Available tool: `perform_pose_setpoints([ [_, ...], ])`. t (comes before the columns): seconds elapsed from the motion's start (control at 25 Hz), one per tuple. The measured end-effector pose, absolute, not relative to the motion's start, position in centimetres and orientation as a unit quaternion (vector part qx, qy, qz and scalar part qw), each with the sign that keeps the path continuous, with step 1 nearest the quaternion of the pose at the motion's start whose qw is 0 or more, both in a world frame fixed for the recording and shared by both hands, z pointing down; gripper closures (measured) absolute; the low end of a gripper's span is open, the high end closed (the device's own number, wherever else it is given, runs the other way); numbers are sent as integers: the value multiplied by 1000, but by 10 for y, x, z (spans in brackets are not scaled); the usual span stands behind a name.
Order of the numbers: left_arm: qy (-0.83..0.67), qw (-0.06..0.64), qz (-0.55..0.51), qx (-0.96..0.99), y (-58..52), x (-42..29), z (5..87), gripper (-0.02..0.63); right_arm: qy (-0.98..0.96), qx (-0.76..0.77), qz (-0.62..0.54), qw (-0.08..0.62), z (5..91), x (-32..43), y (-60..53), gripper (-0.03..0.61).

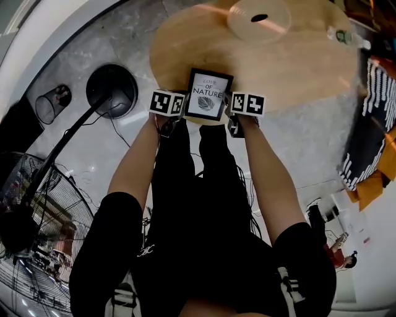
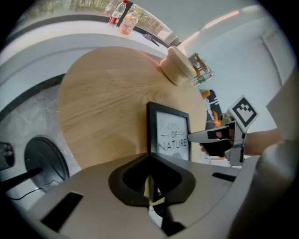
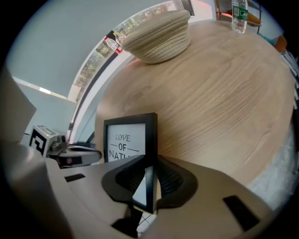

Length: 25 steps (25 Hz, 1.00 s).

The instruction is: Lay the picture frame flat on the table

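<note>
Black picture frame (image 1: 209, 94) with white print is upright at the near edge of the round pale wooden table (image 1: 297, 68); left gripper (image 2: 150, 186) clamps its left side, right gripper (image 3: 148, 186) its right; woven beige basket (image 3: 156, 35) and clear plastic bottle (image 3: 239, 14) sit well beyond at the far rim; bare wood lies between.

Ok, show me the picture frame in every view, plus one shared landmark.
Head view: picture frame, top centre.
Left gripper view: picture frame, centre, right of the jaws.
Right gripper view: picture frame, centre-left, above the jaws.
Shared landmark: woven basket, beyond the picture frame in all three.
</note>
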<state>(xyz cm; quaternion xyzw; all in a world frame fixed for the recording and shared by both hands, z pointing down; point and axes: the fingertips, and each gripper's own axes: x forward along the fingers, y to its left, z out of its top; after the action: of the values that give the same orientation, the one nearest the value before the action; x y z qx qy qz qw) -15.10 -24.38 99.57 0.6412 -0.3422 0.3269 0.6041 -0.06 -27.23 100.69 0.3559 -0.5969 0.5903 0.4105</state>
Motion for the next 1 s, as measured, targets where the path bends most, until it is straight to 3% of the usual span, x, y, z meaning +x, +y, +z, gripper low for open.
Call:
perform_pose_setpoints([
  [0.24,-377,612,313,621,-246,-174,1006,594,-578,377,597,409,1020,44,-270,482],
  [0.44,-395,595,319,623,-243,-191,990,594,-631,415,543,367,997,51,-296,419],
  [0.8,-450,531,258,670,-264,-180,866,594,-737,457,423,264,840,30,-338,504],
  [1.0,-513,424,190,722,-297,-179,742,594,-788,481,325,203,710,32,-355,566],
])
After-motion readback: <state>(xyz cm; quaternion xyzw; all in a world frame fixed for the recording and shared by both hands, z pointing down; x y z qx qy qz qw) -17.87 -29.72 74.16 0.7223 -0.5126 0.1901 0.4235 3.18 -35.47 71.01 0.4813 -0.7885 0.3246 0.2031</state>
